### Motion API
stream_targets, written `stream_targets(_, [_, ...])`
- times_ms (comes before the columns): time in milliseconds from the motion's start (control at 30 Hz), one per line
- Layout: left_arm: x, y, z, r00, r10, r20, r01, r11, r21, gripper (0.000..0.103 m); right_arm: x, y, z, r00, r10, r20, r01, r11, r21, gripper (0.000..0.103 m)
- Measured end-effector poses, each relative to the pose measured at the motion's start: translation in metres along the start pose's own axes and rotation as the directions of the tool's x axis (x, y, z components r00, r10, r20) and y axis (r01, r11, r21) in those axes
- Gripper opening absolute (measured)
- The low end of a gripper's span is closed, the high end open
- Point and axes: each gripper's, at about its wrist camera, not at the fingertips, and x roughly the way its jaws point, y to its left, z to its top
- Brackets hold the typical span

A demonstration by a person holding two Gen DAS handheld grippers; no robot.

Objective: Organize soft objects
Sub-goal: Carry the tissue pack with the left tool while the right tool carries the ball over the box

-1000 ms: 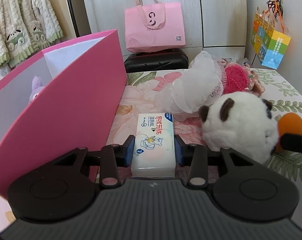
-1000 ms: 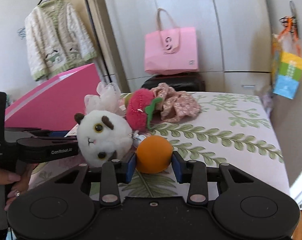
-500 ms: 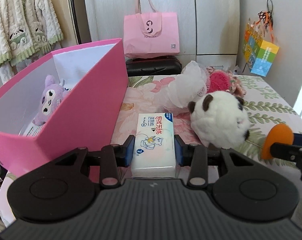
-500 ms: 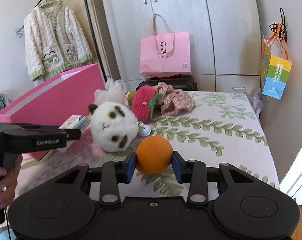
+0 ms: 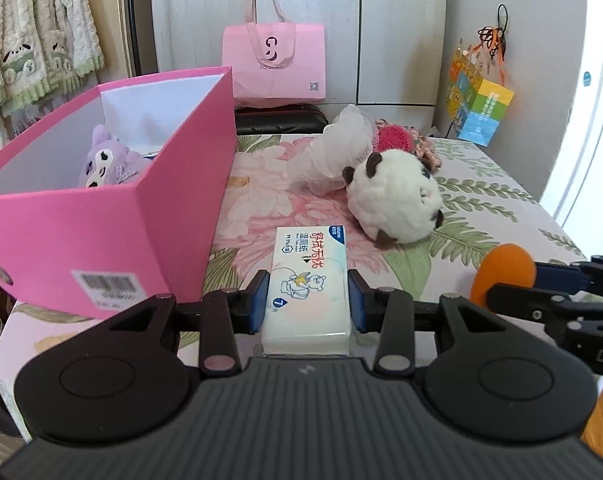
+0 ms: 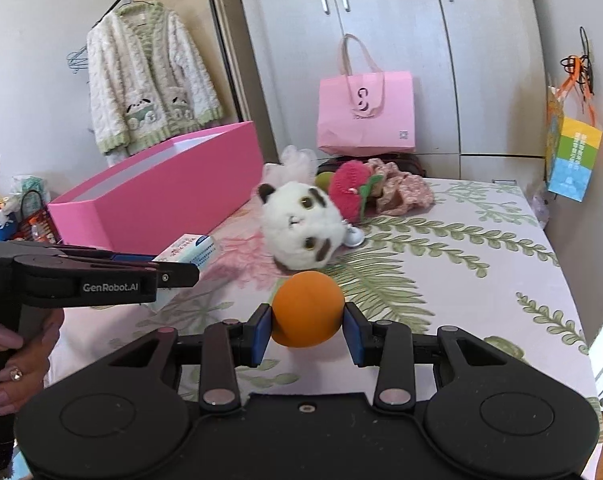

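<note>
In the lower middle of the left wrist view we see the white rectangular wet-wipe packet (image 5: 307,284) clamped in our left gripper (image 5: 307,302). Our right gripper (image 6: 306,330) squeezes the soft orange ball (image 6: 307,309). The open pink cardboard box (image 5: 101,236) stands at the left, and the white round plush toy (image 5: 397,204) lies in the middle.

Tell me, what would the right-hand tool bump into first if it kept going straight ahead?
Probably the round white plush animal head with brown ears, lying on the bedspread just beyond the orange ball the right gripper holds; depth is hard to judge.
</note>
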Motion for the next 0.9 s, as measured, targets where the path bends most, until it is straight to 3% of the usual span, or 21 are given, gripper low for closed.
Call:
stream_targets(233, [-0.028,0.022,-0.008,0.999,-0.040,-0.001,0.040,0.999,-0.001,0.039,-0.007,0.015,-0.004,0.997,0.053,-0.049,-0.054,0.999,-0.004,0.043])
stream_targets(367, [-0.046,0.042,-0.007,0.996,-0.086,-0.033,0.086,0.996,0.005,0.039,-0.015,0.032,0.004,0.993,0.094,-0.070,-0.097,0.995,-0.028,0.043])
stream_targets(533, [-0.066,0.062,-0.008,0.994,-0.085,-0.070,0.088,0.995,0.048,0.039,-0.025,0.058,0.018,0.987,0.125,-0.103,-0.134,0.987,-0.086,0.043])
stream_targets(900, [-0.106,0.111,0.007,0.992,-0.098,-0.085,0.103,0.993,0.055,0.039,-0.023,0.113,0.058,0.951,0.233,-0.204,-0.269,0.948,-0.172,0.044])
